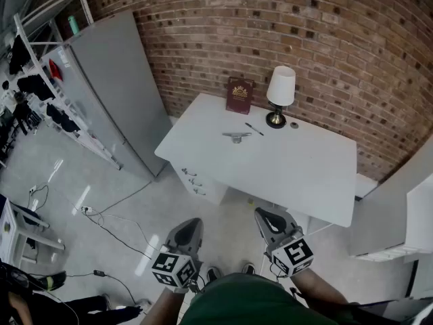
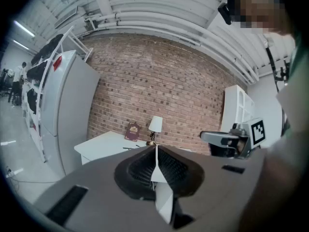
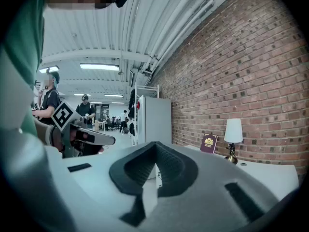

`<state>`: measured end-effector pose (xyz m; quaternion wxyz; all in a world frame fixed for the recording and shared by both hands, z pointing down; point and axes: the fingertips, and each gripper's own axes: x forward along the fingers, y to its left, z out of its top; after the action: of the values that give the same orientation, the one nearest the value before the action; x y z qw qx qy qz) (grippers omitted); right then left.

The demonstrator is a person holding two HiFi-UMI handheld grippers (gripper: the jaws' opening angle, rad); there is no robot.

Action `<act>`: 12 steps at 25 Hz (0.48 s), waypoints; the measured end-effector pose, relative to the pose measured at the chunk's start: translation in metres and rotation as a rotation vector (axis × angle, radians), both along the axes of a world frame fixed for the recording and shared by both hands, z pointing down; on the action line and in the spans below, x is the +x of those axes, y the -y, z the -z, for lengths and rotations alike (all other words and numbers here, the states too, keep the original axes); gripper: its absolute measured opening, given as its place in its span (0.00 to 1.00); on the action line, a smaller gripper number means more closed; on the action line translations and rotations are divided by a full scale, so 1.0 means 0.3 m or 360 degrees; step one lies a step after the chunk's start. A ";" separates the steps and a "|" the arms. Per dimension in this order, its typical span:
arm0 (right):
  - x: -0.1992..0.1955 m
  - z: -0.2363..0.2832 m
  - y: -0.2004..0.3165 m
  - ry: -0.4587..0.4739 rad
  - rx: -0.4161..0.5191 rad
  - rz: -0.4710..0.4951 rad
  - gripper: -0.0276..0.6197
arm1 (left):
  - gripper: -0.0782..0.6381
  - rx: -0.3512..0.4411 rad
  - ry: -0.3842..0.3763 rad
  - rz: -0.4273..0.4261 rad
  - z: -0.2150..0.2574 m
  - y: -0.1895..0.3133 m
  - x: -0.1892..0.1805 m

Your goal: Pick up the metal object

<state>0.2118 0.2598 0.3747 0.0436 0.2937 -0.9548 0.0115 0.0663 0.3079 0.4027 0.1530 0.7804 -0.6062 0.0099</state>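
A small metal object (image 1: 237,137) lies on the white table (image 1: 298,175) toward its far left part, in the head view. Both grippers hang low near the person's body, well short of the table. My left gripper (image 1: 191,230) is shut with nothing in it; in the left gripper view its jaws (image 2: 155,164) meet in a thin line. My right gripper (image 1: 266,221) is shut and empty too, its jaws (image 3: 155,167) pressed together in the right gripper view. The metal object is too small to make out in either gripper view.
On the table stand a dark red book (image 1: 239,95) against the brick wall, a white-shaded lamp (image 1: 279,95), a pen (image 1: 254,128) and a small round item (image 1: 293,124). A grey cabinet (image 1: 115,93) stands left of the table. Cables (image 1: 101,225) lie on the floor.
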 end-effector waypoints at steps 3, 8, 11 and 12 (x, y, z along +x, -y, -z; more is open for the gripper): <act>0.038 0.012 0.007 -0.0015 0.0006 0.0012 0.05 | 0.13 0.0005 -0.0001 0.0001 0.007 0.012 0.042; 0.095 0.009 0.025 -0.0008 0.0004 0.0022 0.05 | 0.13 0.0004 0.0007 0.0005 0.012 0.029 0.101; 0.119 -0.009 0.042 -0.0014 -0.0010 0.0031 0.05 | 0.13 -0.0005 0.0010 0.0020 0.000 0.034 0.124; 0.124 -0.019 0.049 -0.0012 -0.0019 0.0032 0.05 | 0.13 -0.0012 0.0010 0.0029 -0.006 0.034 0.127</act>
<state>0.2490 0.2449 0.3803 0.0491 0.2838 -0.9575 0.0157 0.1044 0.2976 0.4044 0.1541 0.7743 -0.6137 0.0131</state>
